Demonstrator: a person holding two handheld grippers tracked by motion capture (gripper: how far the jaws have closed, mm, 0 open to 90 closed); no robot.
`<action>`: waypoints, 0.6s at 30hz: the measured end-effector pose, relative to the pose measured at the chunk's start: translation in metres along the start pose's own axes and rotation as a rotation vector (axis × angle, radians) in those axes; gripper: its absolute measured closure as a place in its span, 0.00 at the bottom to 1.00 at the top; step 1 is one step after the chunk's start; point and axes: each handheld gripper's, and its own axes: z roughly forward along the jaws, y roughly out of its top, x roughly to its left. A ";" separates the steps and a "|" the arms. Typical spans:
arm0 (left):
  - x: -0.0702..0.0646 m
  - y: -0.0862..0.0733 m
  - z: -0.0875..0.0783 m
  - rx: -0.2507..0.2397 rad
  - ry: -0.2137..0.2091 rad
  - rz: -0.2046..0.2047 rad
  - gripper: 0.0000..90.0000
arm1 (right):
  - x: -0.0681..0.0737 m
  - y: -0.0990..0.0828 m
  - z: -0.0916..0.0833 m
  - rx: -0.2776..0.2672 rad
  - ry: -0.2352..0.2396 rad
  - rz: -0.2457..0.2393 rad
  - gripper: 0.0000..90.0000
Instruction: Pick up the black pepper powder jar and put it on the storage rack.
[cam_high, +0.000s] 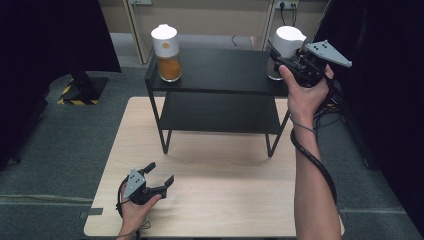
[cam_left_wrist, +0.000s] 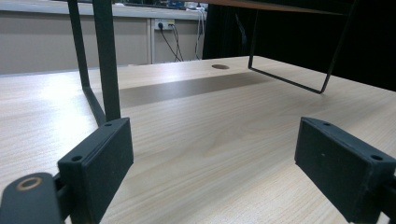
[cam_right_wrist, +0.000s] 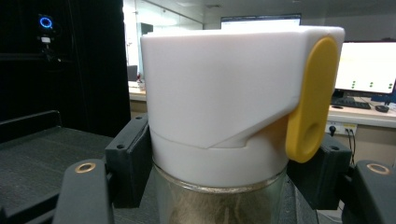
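A glass jar with a tall white lid (cam_high: 288, 40) is at the right end of the black rack's top shelf (cam_high: 220, 72). My right gripper (cam_high: 278, 63) is shut on it, the jaws pressing on both sides just below the lid. In the right gripper view the jar (cam_right_wrist: 219, 93) has a yellow tab (cam_right_wrist: 310, 98) and brownish contents behind the glass. Whether it rests on the shelf I cannot tell. A second jar (cam_high: 166, 50), white-lidded with orange contents, stands at the shelf's left end. My left gripper (cam_high: 160, 173) lies low over the wooden table (cam_high: 225, 200), open and holding nothing (cam_left_wrist: 215, 163).
The rack has a lower shelf (cam_high: 220, 112) and thin black legs (cam_left_wrist: 107, 60) standing on the table's far half. A round cable hole (cam_left_wrist: 220, 66) sits in the tabletop. Dark screens flank the table, and the right gripper's cable hangs along the forearm.
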 end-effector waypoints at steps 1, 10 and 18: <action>0.000 0.000 0.000 0.000 0.000 0.000 0.12 | 0.000 0.000 0.001 0.004 -0.002 0.000 0.34; 0.000 0.000 0.000 0.002 -0.001 0.002 0.12 | 0.002 -0.001 0.004 0.009 -0.009 -0.006 0.34; -0.001 0.000 0.000 0.003 0.000 0.006 0.12 | -0.001 -0.003 0.004 0.005 -0.009 0.030 0.34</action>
